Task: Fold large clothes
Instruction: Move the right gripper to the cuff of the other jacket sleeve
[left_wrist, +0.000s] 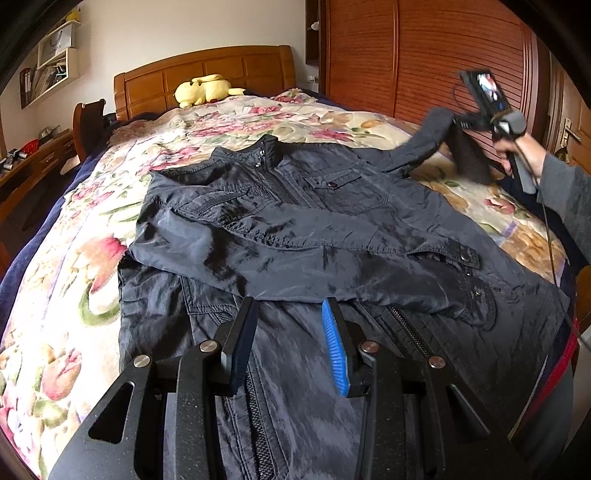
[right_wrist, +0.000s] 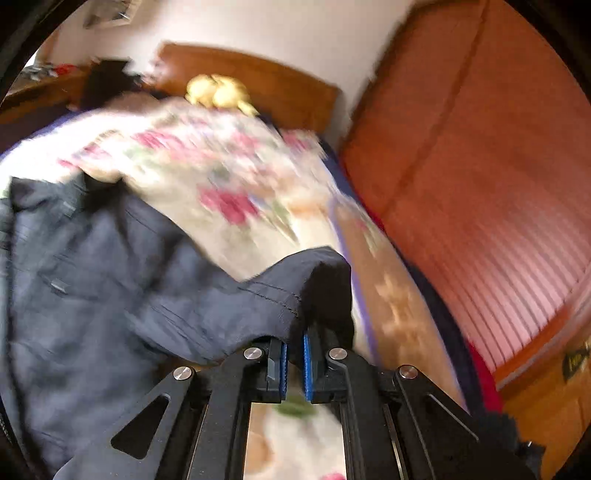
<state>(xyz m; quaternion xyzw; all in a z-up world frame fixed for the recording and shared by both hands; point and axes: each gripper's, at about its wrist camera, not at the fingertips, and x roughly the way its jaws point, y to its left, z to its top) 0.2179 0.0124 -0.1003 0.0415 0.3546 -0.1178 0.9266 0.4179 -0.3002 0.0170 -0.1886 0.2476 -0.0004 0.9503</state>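
Right tongs (right_wrist: 294, 350) clenched on jacket (left_wrist: 295, 229) sleeve cuff (right_wrist: 325, 291) — lifted off the bedspread (left_wrist: 74, 258); left tongs (left_wrist: 290, 347) released

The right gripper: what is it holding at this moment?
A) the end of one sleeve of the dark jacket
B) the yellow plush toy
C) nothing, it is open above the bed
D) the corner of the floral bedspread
A: in the right wrist view the right gripper is shut on the sleeve end of the dark jacket, and the left wrist view shows that sleeve lifted off the floral bedspread.
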